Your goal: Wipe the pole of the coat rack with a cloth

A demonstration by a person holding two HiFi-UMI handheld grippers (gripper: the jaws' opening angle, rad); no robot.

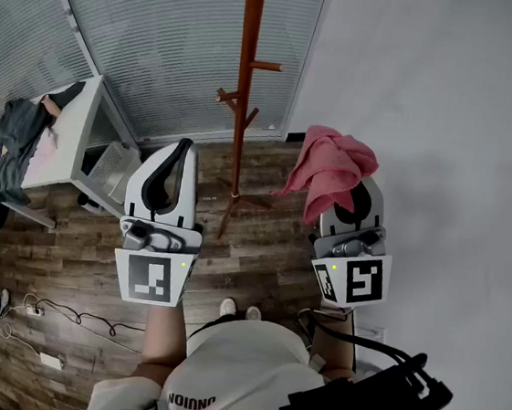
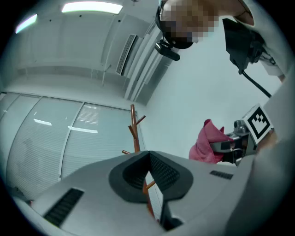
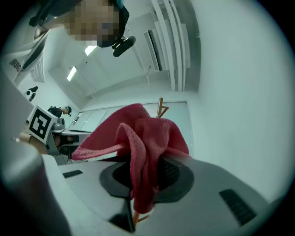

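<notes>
The right gripper (image 1: 356, 198) is clamped on a pink cloth (image 1: 334, 167). In the right gripper view a fold of the cloth is pinched between the two dark pads, and the rest bunches up above and in front of the jaws, with a short end hanging below them. The left gripper (image 1: 178, 157) holds nothing. Its own view shows the pads brought together at their tips, and the only thing in the narrow gap lower down is the far-off rack. Both grippers are raised side by side, well apart, with their marker cubes towards the person. In the head view the coat rack (image 1: 245, 79) rises between the two grippers and beyond them. It is a reddish-brown wooden pole with short angled pegs and splayed feet on the wood-plank floor (image 1: 260, 246). The cloth is to the right of the pole, near it but clear of it, and touches neither pole nor pegs. In the right gripper view the cloth hides most of the rack, so only a forked tip shows above the fabric. The rack stands by the corner where the grey blinds (image 1: 165, 33) meet the plain pale wall (image 1: 430, 127). Further left is a white desk (image 1: 74, 128) with dark clothing (image 1: 14, 149) draped over it, and cables (image 1: 42, 313) trail across the floor at lower left.
</notes>
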